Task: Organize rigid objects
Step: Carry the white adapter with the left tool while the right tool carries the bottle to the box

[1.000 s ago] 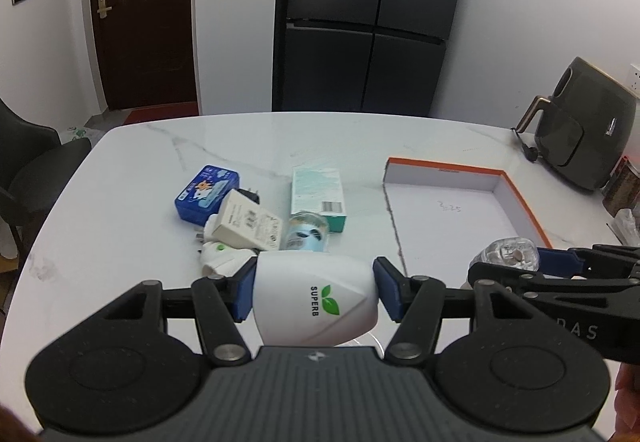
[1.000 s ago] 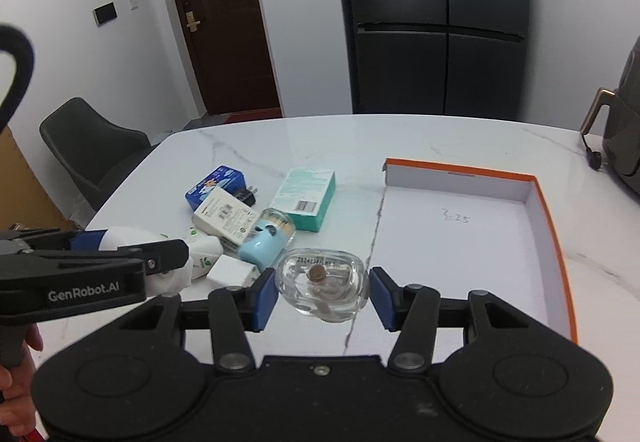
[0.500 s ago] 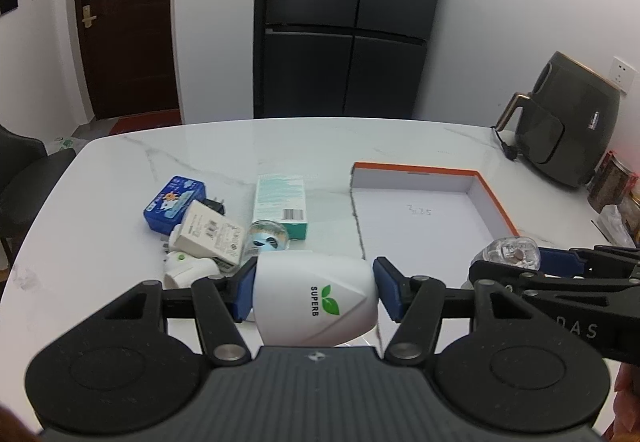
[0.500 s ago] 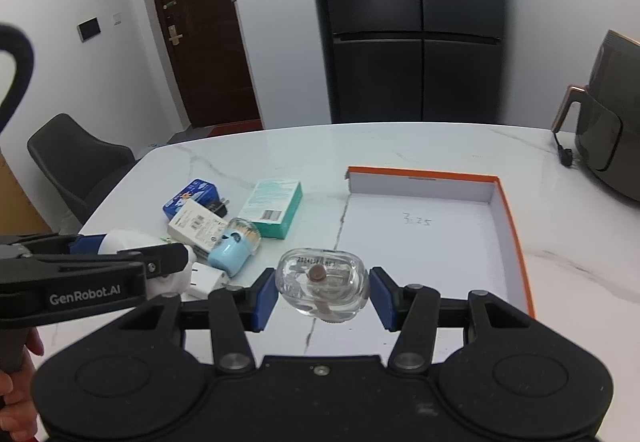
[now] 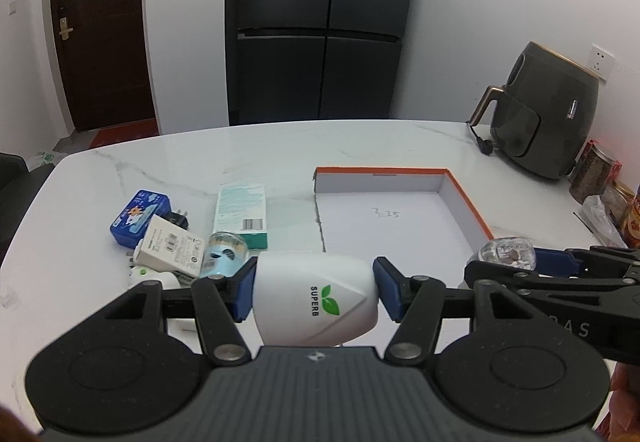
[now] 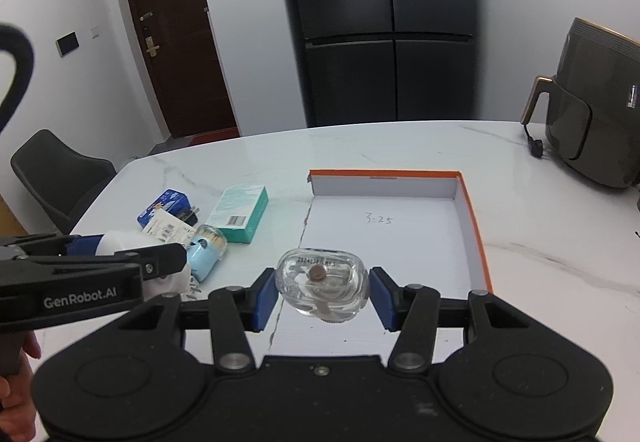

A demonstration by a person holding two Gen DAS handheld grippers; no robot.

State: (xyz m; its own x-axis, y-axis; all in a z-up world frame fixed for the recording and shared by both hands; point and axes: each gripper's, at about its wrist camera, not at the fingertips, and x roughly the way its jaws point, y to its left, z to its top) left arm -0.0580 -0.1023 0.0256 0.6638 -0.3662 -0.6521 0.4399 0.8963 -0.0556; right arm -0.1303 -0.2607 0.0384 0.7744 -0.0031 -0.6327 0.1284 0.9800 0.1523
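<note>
Blue pads of the left gripper (image 5: 316, 292) clamp a white plug-in (image 5: 315, 298) marked SUPERB, held above the table (image 5: 280, 150). Alongside it, the right gripper (image 6: 322, 292) grips a clear case (image 6: 322, 284) over the near edge of the orange-rimmed tray (image 6: 474, 226). Small boxes (image 6: 238, 212) and a pale blue jar (image 6: 206, 252) lie clustered left of the tray.
</note>
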